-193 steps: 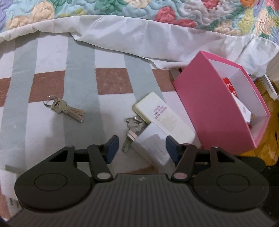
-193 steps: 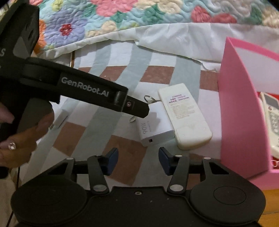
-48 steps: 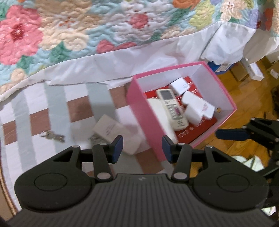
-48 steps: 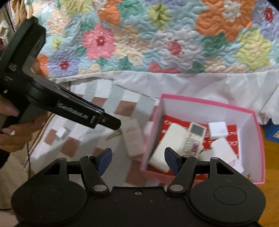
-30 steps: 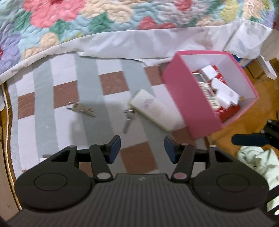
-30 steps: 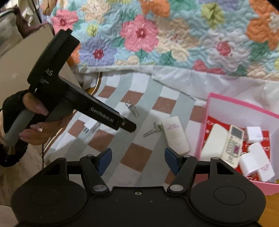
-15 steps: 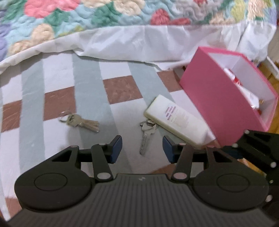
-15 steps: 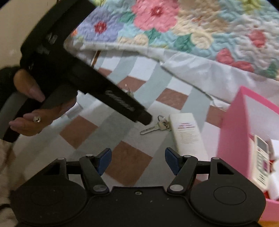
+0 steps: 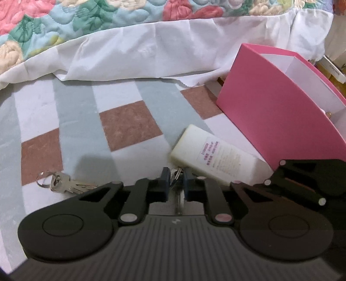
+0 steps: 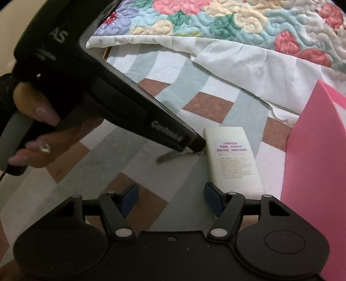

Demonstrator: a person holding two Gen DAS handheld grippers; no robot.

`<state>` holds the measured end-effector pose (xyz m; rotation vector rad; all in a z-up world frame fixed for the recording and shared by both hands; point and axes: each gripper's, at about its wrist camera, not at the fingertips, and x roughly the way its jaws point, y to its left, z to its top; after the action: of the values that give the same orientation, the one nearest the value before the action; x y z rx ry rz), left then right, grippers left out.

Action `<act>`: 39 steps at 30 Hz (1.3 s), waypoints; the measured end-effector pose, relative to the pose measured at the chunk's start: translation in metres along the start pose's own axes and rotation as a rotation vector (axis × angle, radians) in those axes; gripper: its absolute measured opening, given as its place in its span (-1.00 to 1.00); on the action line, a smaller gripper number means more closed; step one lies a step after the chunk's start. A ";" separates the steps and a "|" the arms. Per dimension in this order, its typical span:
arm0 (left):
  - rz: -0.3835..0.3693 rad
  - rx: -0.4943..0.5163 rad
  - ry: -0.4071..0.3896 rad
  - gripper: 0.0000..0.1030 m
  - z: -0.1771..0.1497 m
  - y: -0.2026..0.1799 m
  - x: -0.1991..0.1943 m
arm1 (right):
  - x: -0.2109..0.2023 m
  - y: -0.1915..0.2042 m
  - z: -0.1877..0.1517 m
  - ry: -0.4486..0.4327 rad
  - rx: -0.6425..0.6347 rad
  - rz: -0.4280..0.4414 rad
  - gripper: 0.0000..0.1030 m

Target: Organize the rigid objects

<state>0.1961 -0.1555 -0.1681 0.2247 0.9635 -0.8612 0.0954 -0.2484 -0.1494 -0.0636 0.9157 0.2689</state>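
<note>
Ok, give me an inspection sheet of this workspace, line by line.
Surface: checked rug.
Job's things: single key between the left gripper's pads; key bunch lies apart; white remote face down beside the pink box.
Clutter: nothing seen.
Grippers: left closing on the single key; right gripper open, empty.
Cables: thin dark cable below the left handle.
Surroundings: floral quilt, white sheet.
</note>
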 end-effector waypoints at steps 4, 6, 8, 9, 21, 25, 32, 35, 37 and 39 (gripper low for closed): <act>-0.028 -0.008 -0.001 -0.95 -0.006 0.002 -0.010 | 0.000 0.002 0.000 -0.003 0.003 -0.010 0.40; -0.048 -0.055 0.012 -0.97 -0.008 0.009 -0.017 | 0.001 0.003 0.001 -0.008 0.017 -0.016 0.40; -0.071 -0.127 0.034 -0.97 -0.010 0.018 -0.021 | 0.001 0.005 0.001 -0.015 0.014 -0.025 0.40; -0.079 -0.159 0.049 -0.97 -0.011 0.022 -0.022 | 0.002 0.008 0.002 -0.017 0.005 -0.028 0.41; -0.198 -0.311 0.083 -0.97 -0.014 0.033 -0.050 | 0.019 0.021 0.022 -0.063 -0.123 -0.080 0.44; -0.294 -0.386 0.063 -0.97 -0.012 0.039 -0.062 | 0.010 0.019 0.022 -0.078 -0.098 -0.110 -0.41; -0.314 -0.360 0.028 -0.97 -0.008 0.032 -0.086 | -0.029 0.009 0.020 -0.118 0.070 -0.049 -0.84; -0.305 -0.315 0.014 -0.97 -0.004 0.019 -0.103 | -0.045 0.013 0.020 -0.120 0.108 -0.034 -0.86; -0.317 -0.299 0.001 -0.97 -0.004 0.010 -0.116 | -0.059 0.020 0.021 -0.117 0.102 -0.041 -0.87; -0.325 -0.278 -0.013 -0.97 -0.005 -0.002 -0.130 | -0.072 0.023 0.022 -0.117 0.112 -0.041 -0.87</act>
<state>0.1556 -0.0840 -0.0676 -0.1805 1.1124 -1.0094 0.0647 -0.2369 -0.0777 0.0364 0.8110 0.1815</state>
